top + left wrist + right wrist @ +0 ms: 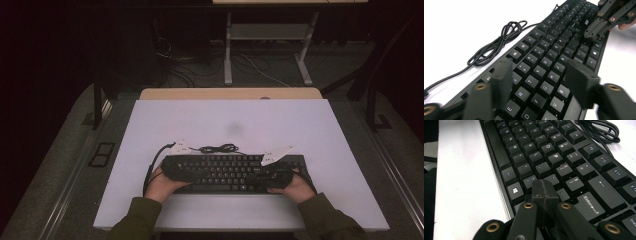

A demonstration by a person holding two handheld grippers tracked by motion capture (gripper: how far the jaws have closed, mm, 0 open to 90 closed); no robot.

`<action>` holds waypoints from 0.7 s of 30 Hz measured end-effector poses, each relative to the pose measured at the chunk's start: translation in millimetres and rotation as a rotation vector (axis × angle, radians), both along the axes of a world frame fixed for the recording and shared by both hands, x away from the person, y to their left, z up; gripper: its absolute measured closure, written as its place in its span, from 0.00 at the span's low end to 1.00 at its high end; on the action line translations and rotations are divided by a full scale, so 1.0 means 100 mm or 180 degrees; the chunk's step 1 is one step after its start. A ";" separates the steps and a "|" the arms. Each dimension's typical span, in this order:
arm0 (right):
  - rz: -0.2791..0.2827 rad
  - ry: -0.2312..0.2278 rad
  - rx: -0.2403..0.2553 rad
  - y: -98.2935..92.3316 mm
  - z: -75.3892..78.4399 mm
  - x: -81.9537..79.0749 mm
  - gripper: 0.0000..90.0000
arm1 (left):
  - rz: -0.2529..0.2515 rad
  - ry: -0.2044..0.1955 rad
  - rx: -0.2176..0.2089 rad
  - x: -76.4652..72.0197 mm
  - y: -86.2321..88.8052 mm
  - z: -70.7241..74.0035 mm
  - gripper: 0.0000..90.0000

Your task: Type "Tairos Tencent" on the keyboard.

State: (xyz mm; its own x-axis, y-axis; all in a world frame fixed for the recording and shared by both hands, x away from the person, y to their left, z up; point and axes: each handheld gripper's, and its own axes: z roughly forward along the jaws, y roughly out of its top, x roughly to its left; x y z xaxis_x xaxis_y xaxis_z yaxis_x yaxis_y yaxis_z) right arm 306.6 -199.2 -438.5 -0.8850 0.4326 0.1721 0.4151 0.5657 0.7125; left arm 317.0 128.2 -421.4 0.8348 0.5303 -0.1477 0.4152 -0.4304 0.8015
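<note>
A black keyboard (235, 172) lies flat near the front edge of the white table (230, 117), and its coiled black cable (220, 148) rests just behind it. My left gripper (192, 172) is over the keyboard's left end. In the left gripper view its jaws (539, 66) stand open above the letter keys (544, 62), with nothing pressed between them. My right gripper (260, 177) is over the right part of the keyboard. Its jaws (544, 185) are shut together, with the tips just above the keys (544, 152) near the question-mark key. The right gripper (590, 35) also shows far off in the left gripper view.
A faint dark smudge (233, 129) marks the table's middle. A wooden edge (230, 93) borders the far side. Beyond it, a desk frame (267, 47) and loose cables (190, 65) sit on the dark floor. The cable coil (599, 130) lies beside the function keys.
</note>
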 end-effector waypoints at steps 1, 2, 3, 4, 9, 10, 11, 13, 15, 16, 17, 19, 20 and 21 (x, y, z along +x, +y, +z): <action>0.0005 -0.0004 0.0003 0.00 0.00 0.00 0.99 | 0.0008 0.0016 0.0010 -0.01 0.01 0.00 0.23; 0.0005 -0.0004 0.0003 0.00 0.00 0.00 0.99 | 0.0046 0.0008 0.0036 -0.02 0.02 0.00 0.23; 0.0005 -0.0004 0.0003 0.00 0.00 0.00 0.99 | 0.0080 -0.0010 0.0056 -0.03 0.03 0.00 0.16; 0.0001 -0.0001 0.0002 0.00 0.00 0.00 0.99 | 0.0112 -0.0031 0.0040 -0.04 0.06 0.00 0.14; 0.0001 -0.0002 0.0004 0.00 0.00 0.00 0.99 | 0.0199 -0.0044 -0.0004 -0.06 0.13 -0.01 0.04; -0.0004 0.0001 0.0003 0.00 0.00 0.00 0.99 | 0.0198 -0.0050 -0.0001 -0.06 0.13 -0.02 0.04; -0.0004 0.0001 0.0002 0.00 0.00 0.00 0.99 | 0.0208 -0.0048 -0.0022 -0.07 0.13 -0.02 0.04; -0.0010 -0.0001 0.0011 0.00 0.00 0.00 0.99 | 0.0192 -0.0034 -0.0033 -0.07 0.14 -0.03 0.04; -0.0011 -0.0008 0.0005 0.00 0.00 0.00 0.99 | 0.0203 -0.0032 -0.0037 -0.08 0.13 -0.03 0.04; -0.0015 0.0003 0.0008 0.00 0.00 0.00 0.99 | 0.0194 -0.0038 -0.0038 -0.08 0.13 -0.03 0.04; -0.0007 -0.0009 0.0002 0.00 0.00 0.00 0.99 | 0.0183 -0.0052 -0.0039 -0.08 0.13 -0.03 0.05; -0.0001 -0.0031 0.0016 0.00 0.01 -0.01 0.99 | 0.0186 -0.0075 -0.0056 -0.08 0.13 -0.02 0.05; -0.0017 -0.0041 0.0069 -0.01 0.04 -0.01 0.99 | 0.0177 -0.0086 -0.0064 -0.08 0.13 -0.02 0.06; -0.0027 -0.0055 0.0096 -0.01 0.06 -0.01 0.99 | 0.0170 -0.0091 -0.0061 -0.08 0.13 -0.02 0.06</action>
State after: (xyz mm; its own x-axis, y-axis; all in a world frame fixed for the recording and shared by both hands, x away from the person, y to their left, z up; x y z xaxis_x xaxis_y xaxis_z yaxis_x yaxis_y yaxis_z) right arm 305.3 -200.4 -432.4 -0.8843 0.4350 0.1700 0.4073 0.5403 0.7363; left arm 308.6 141.6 -423.2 0.8094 0.5716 -0.1348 0.4140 -0.3926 0.8213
